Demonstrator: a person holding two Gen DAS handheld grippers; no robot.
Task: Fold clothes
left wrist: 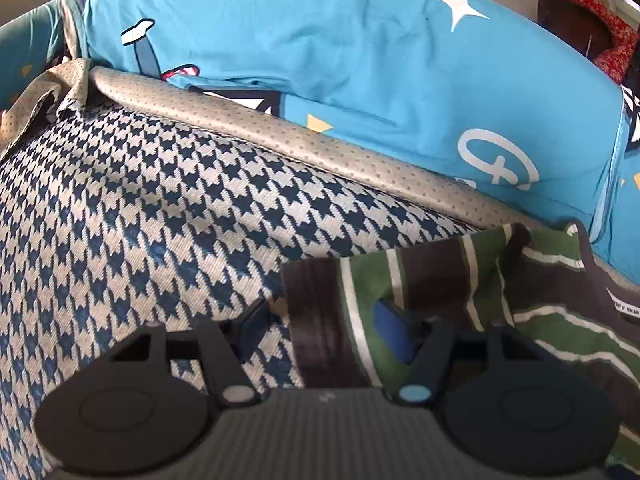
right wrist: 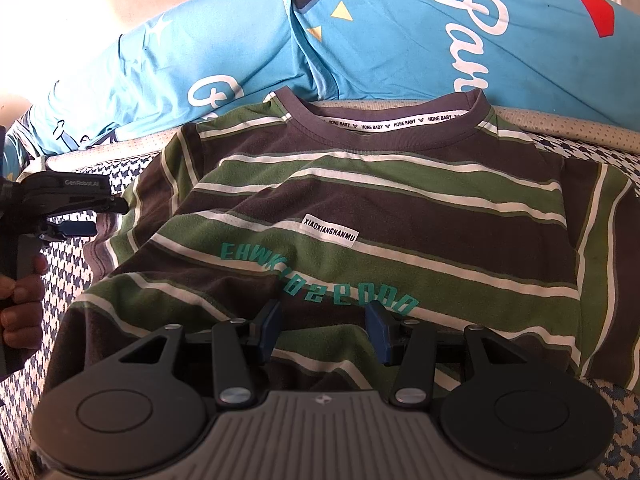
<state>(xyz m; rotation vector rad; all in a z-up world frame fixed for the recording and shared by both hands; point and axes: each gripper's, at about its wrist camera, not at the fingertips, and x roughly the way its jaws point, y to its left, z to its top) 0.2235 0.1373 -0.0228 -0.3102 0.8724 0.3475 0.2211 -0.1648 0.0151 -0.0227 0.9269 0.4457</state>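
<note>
On the houndstooth cover [right wrist: 76,276], a striped T-shirt [right wrist: 360,200] lies flat; left gripper [left wrist: 324,320] jaws spread over its sleeve, right gripper [right wrist: 326,330] jaws spread over its hem.

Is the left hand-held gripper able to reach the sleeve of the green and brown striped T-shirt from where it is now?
Probably yes. The left hand-held gripper already sits at the sleeve edge of the green and brown striped T-shirt, jaws apart, one blue finger over the fabric; nothing lies between.

Bare houndstooth cover [left wrist: 140,208] lies open leftward; blue bedding [left wrist: 320,40] seemingly walls the far edge.
</note>
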